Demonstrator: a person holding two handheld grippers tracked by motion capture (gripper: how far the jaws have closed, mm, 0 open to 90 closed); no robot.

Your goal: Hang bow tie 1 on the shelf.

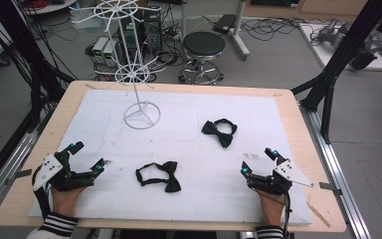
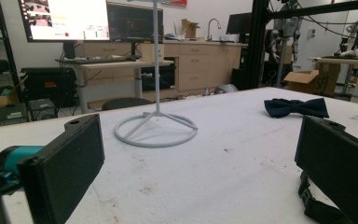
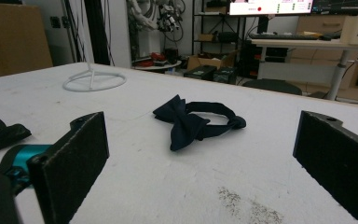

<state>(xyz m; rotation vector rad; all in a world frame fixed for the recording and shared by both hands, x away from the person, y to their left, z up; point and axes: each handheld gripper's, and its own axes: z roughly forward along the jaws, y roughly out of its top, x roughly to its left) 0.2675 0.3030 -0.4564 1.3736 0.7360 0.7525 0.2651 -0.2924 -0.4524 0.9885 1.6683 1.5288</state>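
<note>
Both grippers are resting on the white mat, jaws standing wide and empty: the left gripper (image 1: 85,155) at lower left, the right gripper (image 1: 257,160) at lower right. One bow tie (image 1: 160,176) is lying at lower centre, another bow tie (image 1: 220,131) right of centre, near the wire stand (image 1: 141,115).

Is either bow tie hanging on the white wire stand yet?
No, both bow ties lie flat on the white mat, apart from the stand.

High view: looked down from above the desk's (image 1: 189,94) near edge.
Gripper views: sat low, close to the surface, facing forward.
Shared: white stand (image 1: 141,115) (image 2: 156,129) (image 3: 94,80).
</note>
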